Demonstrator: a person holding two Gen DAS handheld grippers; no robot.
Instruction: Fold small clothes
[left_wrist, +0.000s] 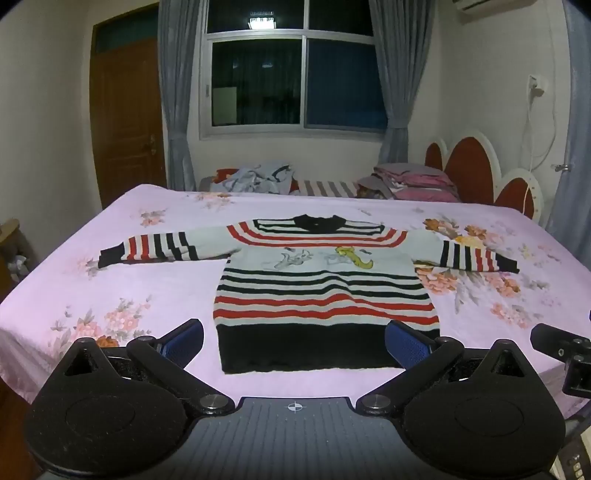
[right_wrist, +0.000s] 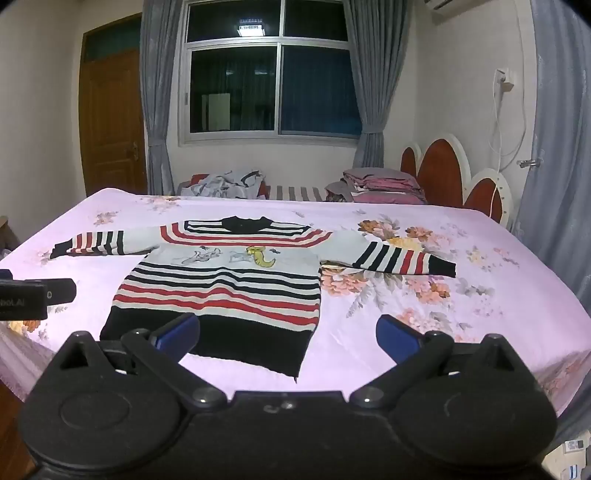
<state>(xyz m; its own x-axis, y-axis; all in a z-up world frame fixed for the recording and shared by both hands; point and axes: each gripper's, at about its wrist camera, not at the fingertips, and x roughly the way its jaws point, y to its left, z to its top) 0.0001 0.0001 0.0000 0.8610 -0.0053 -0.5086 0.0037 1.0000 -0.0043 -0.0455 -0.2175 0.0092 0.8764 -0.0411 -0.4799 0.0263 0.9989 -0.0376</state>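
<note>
Lay flat, sweater collar away, hem nearest, sleeves spread sideways on bedsheet. Hovered spread-fingered and empty: left gripper, right gripper. Piled beyond: clothes, bedding.

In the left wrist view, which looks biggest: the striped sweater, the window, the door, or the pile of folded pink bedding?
1. Sweater, though it is nearest.
2. Window.
3. Door, clearly smaller.
4. Pink bedding.

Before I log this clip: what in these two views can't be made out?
- Sweater hem corners, left wrist view: hidden behind the open left gripper fingers.
- Clothes pile beyond the bed, both views: too small and jumbled to count.
- Right gripper: open; bed edge below it hidden by its body.
</note>
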